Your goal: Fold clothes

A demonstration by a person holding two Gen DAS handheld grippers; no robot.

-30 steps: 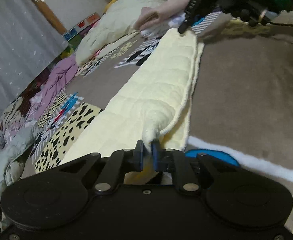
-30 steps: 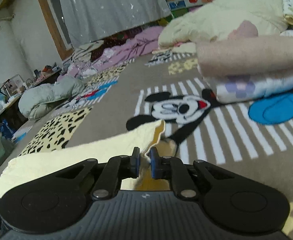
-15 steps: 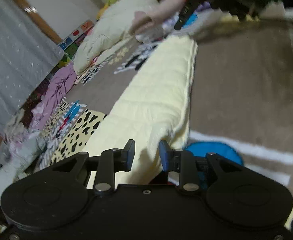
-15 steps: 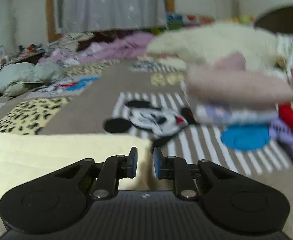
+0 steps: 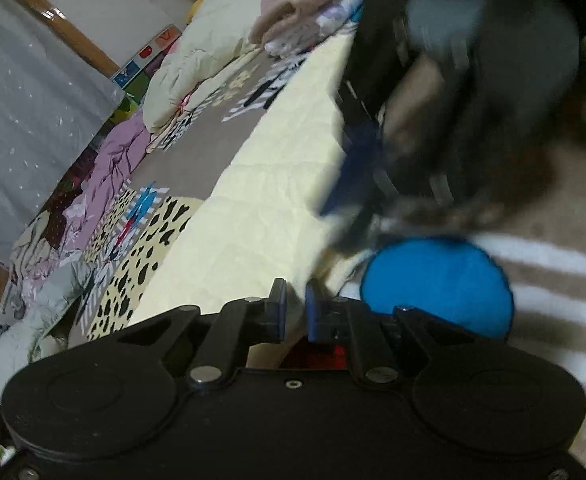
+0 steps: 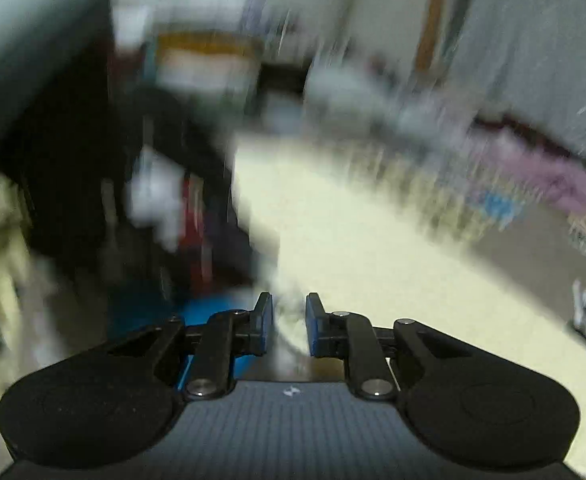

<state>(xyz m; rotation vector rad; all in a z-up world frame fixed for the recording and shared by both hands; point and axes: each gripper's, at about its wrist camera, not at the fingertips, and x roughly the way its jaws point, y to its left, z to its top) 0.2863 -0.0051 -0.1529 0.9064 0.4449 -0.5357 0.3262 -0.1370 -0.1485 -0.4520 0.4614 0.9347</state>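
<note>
A long pale yellow quilted cloth (image 5: 273, 168) lies folded into a strip on the brown patterned rug, running away from me. My left gripper (image 5: 295, 310) is at its near end, jaws almost together with the cloth's edge between them. In the left wrist view my right gripper (image 5: 343, 224) is a blurred black shape with a blue finger, low over the strip's right edge close by. In the heavily blurred right wrist view the right gripper (image 6: 289, 320) stands open over the yellow cloth (image 6: 353, 240), with its fuzzy edge showing in the gap.
A blue circle (image 5: 437, 284) on the rug lies just right of the cloth's near end. Folded pink and white laundry (image 5: 305, 12) is stacked at the far end. A cream duvet (image 5: 197, 52), purple bedding (image 5: 113, 160) and a grey-green garment (image 5: 33, 332) line the left side.
Both grippers let go of the cloth. The right one swung from the far end to the near end, beside the left. The left jaws opened wide, then narrowed again on the near edge.
</note>
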